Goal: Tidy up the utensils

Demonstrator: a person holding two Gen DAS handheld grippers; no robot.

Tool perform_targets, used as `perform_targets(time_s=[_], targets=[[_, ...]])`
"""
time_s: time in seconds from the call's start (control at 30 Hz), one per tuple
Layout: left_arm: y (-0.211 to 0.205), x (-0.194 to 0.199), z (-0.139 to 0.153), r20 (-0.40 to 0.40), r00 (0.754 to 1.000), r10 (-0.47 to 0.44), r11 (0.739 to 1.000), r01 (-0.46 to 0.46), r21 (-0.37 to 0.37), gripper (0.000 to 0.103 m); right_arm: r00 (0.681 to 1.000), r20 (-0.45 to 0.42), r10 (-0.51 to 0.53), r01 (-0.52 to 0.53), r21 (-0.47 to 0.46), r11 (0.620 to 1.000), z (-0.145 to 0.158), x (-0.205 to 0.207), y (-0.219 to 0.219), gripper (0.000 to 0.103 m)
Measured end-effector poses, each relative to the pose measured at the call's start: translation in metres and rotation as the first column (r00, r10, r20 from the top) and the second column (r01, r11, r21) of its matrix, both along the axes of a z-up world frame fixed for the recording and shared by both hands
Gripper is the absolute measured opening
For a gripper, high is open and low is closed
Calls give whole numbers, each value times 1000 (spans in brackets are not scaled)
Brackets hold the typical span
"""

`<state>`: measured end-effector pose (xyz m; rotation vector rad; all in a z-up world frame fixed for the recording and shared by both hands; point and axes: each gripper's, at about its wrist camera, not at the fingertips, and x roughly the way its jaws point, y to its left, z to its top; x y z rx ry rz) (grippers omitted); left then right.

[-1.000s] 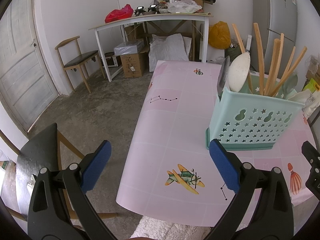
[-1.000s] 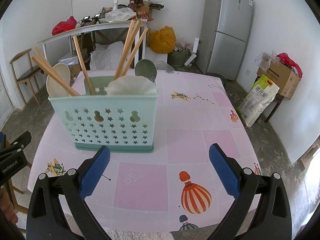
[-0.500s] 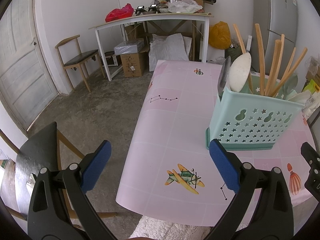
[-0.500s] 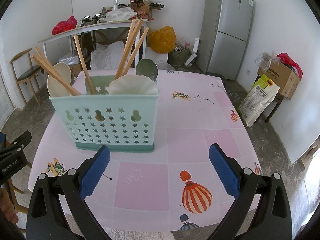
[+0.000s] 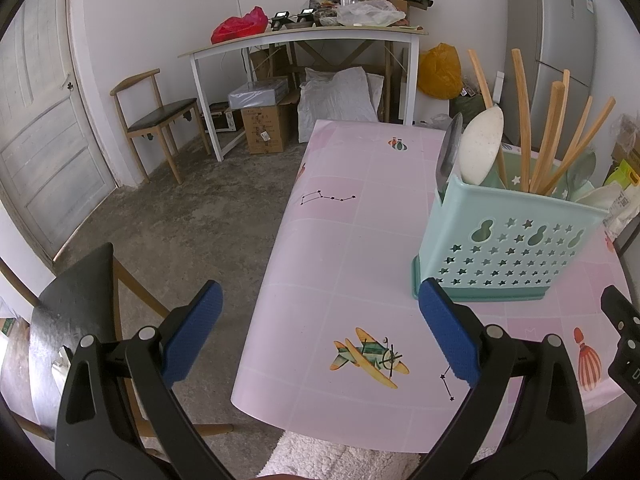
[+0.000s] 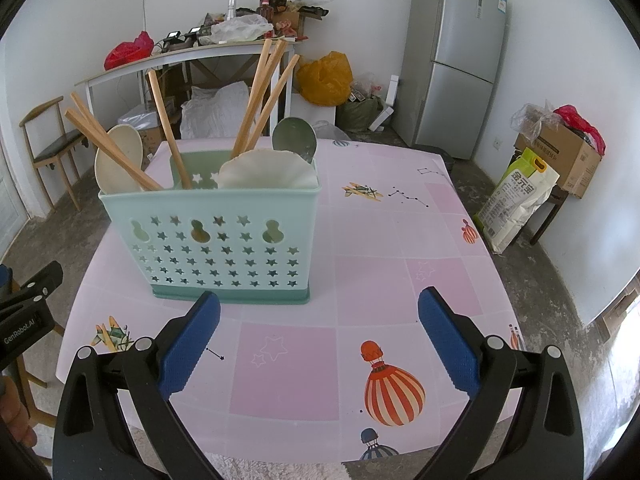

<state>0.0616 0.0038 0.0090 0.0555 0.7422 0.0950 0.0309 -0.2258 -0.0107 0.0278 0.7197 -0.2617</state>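
Behind everything I see white walls, a grey fridge (image 6: 456,60) and a cluttered white side table (image 5: 304,36) on a bare concrete floor (image 5: 176,216). Closer in, the pink tabletop (image 6: 400,240) with its printed balloons and planes fills most of both views.

I hold my left gripper (image 5: 316,330) low over the tabletop's near left corner, its jaws spread wide and pinching nothing; one blue pad (image 5: 192,332) hangs out past the left edge above the floor, the other sits over the tabletop. I hold my right gripper (image 6: 318,336) level over the near edge, jaws likewise spread wide with nothing between them, pointing toward the far edge. In the right wrist view the left gripper's black body shows at the left border, with part of a hand (image 6: 14,416) below it.

The mint utensil holder (image 6: 216,240) stands upright on the tabletop, nearer the left edge than the right, just beyond my right gripper's left pad. Wooden chopsticks (image 6: 260,92) lean out of it at several angles, and a cream spoon (image 6: 118,156), a green spoon (image 6: 294,136) and a white scalloped ladle (image 6: 268,170) stick up from it too.

To the right of the holder the tabletop lies bare out to the right edge and far right corner. A wooden chair (image 5: 76,320) stands just off the near left corner.
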Motion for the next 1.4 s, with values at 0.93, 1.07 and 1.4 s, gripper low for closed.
perform_targets(time_s=[0.93, 1.07, 1.4], targets=[[2, 1, 0, 1, 1000, 0, 1000, 0, -3, 95, 1000, 2, 8, -8, -4, 1000, -1, 0, 3, 96], [1, 0, 0, 2, 1000, 0, 1000, 0, -4, 95, 1000, 1, 8, -8, -2, 1000, -2, 0, 3, 96], [2, 1, 0, 2, 1000, 0, 1000, 0, -4, 95, 1000, 1, 7, -7, -3, 1000, -1, -1, 4, 96]])
